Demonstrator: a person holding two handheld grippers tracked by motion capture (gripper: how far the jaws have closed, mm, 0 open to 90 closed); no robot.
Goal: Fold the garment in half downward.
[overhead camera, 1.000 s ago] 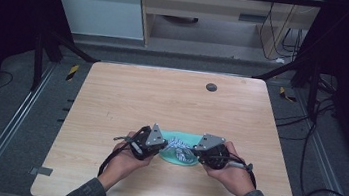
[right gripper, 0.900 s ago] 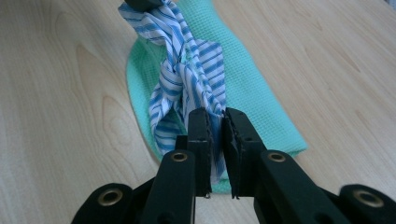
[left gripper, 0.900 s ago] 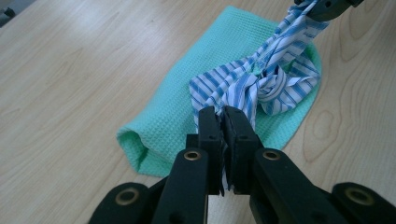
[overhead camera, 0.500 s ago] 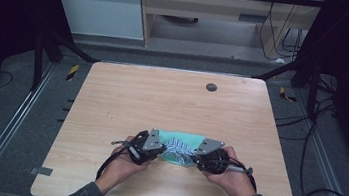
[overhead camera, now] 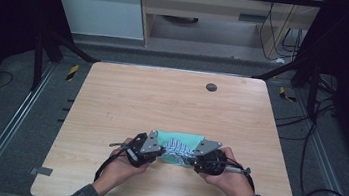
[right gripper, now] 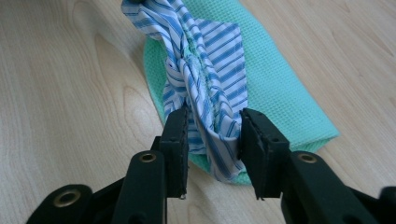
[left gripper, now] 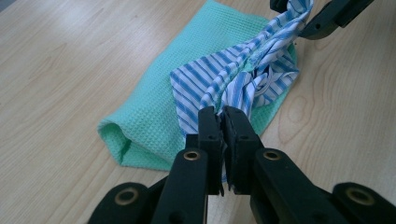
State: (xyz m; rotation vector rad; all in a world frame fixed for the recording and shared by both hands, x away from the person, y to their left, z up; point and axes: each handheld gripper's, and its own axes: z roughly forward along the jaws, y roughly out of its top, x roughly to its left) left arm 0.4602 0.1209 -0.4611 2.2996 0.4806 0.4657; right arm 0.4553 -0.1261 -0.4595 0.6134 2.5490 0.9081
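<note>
Where the pale wood table (overhead camera: pixel 176 108) nears the person, a green cloth (overhead camera: pixel 177 143) lies under a striped cloth (left gripper: pixel 233 79); left gripper (left gripper: pixel 223 122) and right gripper (right gripper: pixel 212 133) each clamp it. Grey floor (overhead camera: pixel 20 109) surrounds the table.

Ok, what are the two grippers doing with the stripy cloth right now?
Left gripper shut on stripy cloth. Right gripper clamped on its other end. Cloth bunched between them over green towel. Nothing in the way.
</note>
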